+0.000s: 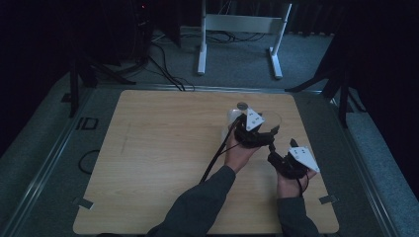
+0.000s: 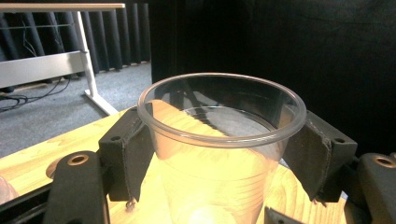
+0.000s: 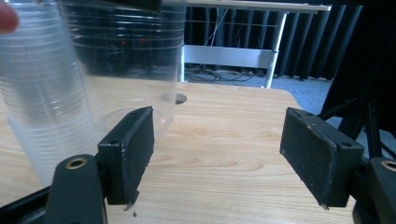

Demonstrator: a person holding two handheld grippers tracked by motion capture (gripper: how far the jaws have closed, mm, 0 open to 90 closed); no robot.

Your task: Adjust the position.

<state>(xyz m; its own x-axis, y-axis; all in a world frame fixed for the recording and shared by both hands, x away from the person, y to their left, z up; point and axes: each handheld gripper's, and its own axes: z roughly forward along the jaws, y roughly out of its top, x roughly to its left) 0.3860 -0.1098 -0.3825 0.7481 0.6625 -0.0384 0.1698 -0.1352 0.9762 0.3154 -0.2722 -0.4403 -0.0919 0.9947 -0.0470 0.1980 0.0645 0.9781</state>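
Nearest the person, the right claw (image 1: 291, 148) hangs over the right part of the wooden table (image 1: 163, 163), its jaws spread wide with nothing but bare tabletop between them. In the right gripper view its two black pads (image 3: 133, 149) stand well apart, and a clear plastic cup (image 3: 126, 60) hangs tilted just beyond the left pad, not touched by it. Beside that cup, at the left of the same view, stands a ribbed stack of clear cups (image 3: 32, 93).

A little farther out, the left claw (image 1: 257, 129) pinches the clear plastic cup (image 2: 219, 140) from both sides. In the left gripper view the pads (image 2: 126, 154) press against the cup's wall just below its rolled rim, and the cup stands upright between them with its mouth open upward.

In the high view the stack of cups (image 1: 232, 118) sits just beyond the left claw, towards the far right edge of the table. Beyond the table, a white frame (image 1: 242, 34) stands on the grey floor.
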